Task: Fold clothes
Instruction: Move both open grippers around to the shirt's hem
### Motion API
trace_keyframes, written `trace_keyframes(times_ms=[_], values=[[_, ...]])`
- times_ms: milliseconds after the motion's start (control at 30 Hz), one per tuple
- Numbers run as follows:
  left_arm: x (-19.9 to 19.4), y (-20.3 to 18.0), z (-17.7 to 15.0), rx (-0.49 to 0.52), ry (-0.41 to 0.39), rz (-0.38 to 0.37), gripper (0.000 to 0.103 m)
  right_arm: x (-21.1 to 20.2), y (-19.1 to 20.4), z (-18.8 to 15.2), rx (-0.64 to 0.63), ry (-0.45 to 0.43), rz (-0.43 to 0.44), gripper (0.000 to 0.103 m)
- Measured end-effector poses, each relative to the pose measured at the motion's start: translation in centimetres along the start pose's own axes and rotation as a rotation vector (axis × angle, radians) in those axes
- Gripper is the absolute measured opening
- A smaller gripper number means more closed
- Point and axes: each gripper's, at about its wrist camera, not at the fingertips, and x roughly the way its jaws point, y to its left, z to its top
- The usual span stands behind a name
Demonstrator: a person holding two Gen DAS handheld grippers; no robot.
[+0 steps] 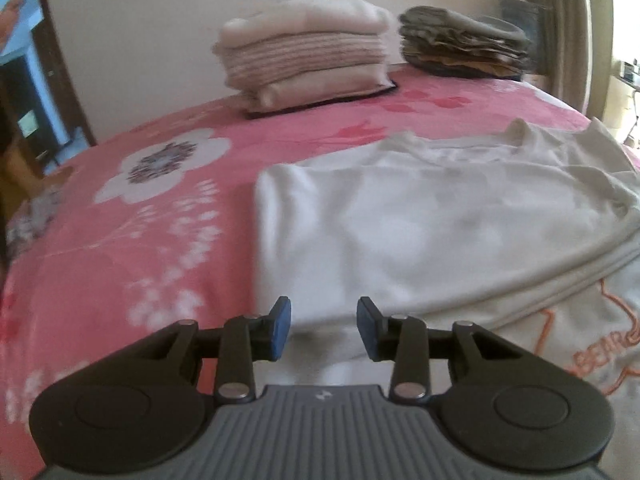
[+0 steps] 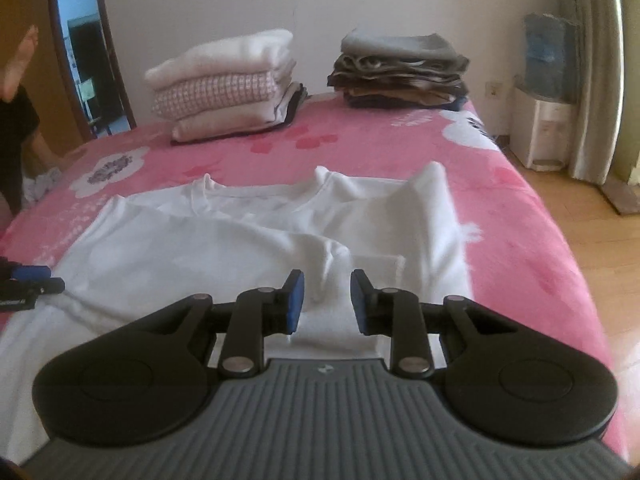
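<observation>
A white T-shirt (image 1: 432, 232) lies spread on the pink floral bed cover (image 1: 132, 208), its left side folded inward and an orange print showing at lower right. My left gripper (image 1: 323, 327) hovers open just above the shirt's near left edge, nothing between its blue pads. In the right wrist view the same T-shirt (image 2: 224, 248) has its collar toward the far side and both sides folded in. My right gripper (image 2: 327, 304) is open over the shirt's lower right part. The left gripper's blue fingertips (image 2: 30, 272) show at the left edge.
Two stacks of folded clothes sit at the bed's far end: a pale one (image 2: 228, 84) and a darker grey-brown one (image 2: 400, 70). A person (image 2: 18, 120) stands by the bed's left side. A water dispenser (image 2: 548, 96) and wooden floor (image 2: 592, 248) lie right.
</observation>
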Motion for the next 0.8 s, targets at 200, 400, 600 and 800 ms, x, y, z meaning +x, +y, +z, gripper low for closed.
trace_keyframes(times_ms=[200,400,600,800], values=[[-4.8,3.3,-1.1,-0.058,0.018,-0.015,0.039,-5.7,-0.4,-1.5,0.093,-0.012,0.018,0.025],[-9.9,4.4,-1.3,-0.059,-0.014,-0.080,0.044,-10.1,-0.5,-3.2,0.174,0.001,0.020,0.025],[-12.6,1.3,-4.1,-0.009,0.054,-0.220,0.049,-11.9,0.0,-5.7,0.274,0.081,0.012,0.025],[-13.1,-2.4,-8.3,0.031,0.179,-0.316,0.049,-11.6,2.8,-9.8,0.330,0.208,0.056,0.025]])
